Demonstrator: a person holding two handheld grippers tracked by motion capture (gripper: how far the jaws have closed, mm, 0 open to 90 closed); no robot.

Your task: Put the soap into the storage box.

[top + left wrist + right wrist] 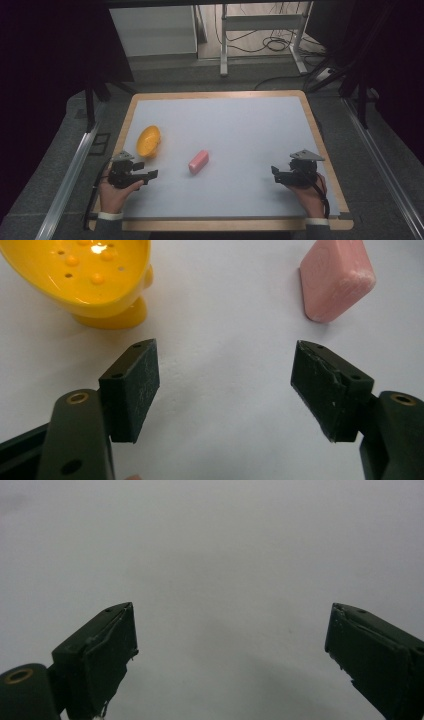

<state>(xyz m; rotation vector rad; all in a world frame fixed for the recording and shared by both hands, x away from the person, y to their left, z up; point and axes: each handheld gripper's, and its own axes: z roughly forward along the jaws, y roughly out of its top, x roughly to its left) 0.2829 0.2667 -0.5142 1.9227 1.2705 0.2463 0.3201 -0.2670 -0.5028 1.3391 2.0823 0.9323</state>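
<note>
1. The right gripper (230, 655) rises from the bottom edge, its two black jaws standing wide apart.
2. Nothing lies between them.
3. Beyond them spreads the pale grey table (220, 545), plain and evenly lit.

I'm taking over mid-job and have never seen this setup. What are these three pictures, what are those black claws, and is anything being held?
No robot arm here: a person holds a two-jaw gripper in each hand. The high view looks down on the table from above; the left gripper is at its left, the right gripper at its right. The other two pictures come from cameras riding on each gripper, looking along its black jaws. On the white surface lie a yellow soap dish with holes and bumps, and a pink soap bar, apart from each other. The left gripper view shows the dish and the bar ahead of its open jaws. Both grippers are open and hold nothing.
</note>
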